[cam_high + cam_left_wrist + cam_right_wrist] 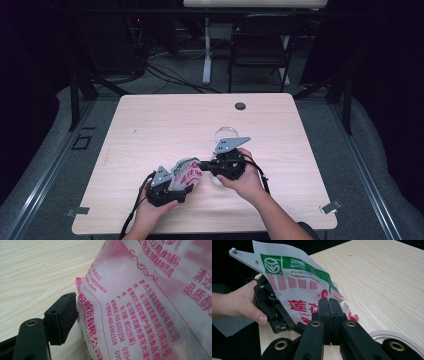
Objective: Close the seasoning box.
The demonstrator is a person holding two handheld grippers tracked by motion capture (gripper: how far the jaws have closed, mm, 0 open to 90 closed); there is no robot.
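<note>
A white plastic bag (186, 172) printed in red and green stands upright near the table's front edge, between my two grippers. My right gripper (202, 164) points left, and in the right gripper view its jaws (329, 301) are shut on the bag's (297, 282) lower edge. My left gripper (181, 186) sits at the bag's left, held by a hand. In the left gripper view one black pad (62, 316) stands just beside the bag (140, 305) with its face bare. The bag hides the other jaw.
A clear round bowl (225, 132) sits just behind my right gripper; its rim (387, 334) shows below the jaws. The wooden table (165, 125) has a cable hole (240, 106) at the back. A folding chair (260, 45) stands beyond it.
</note>
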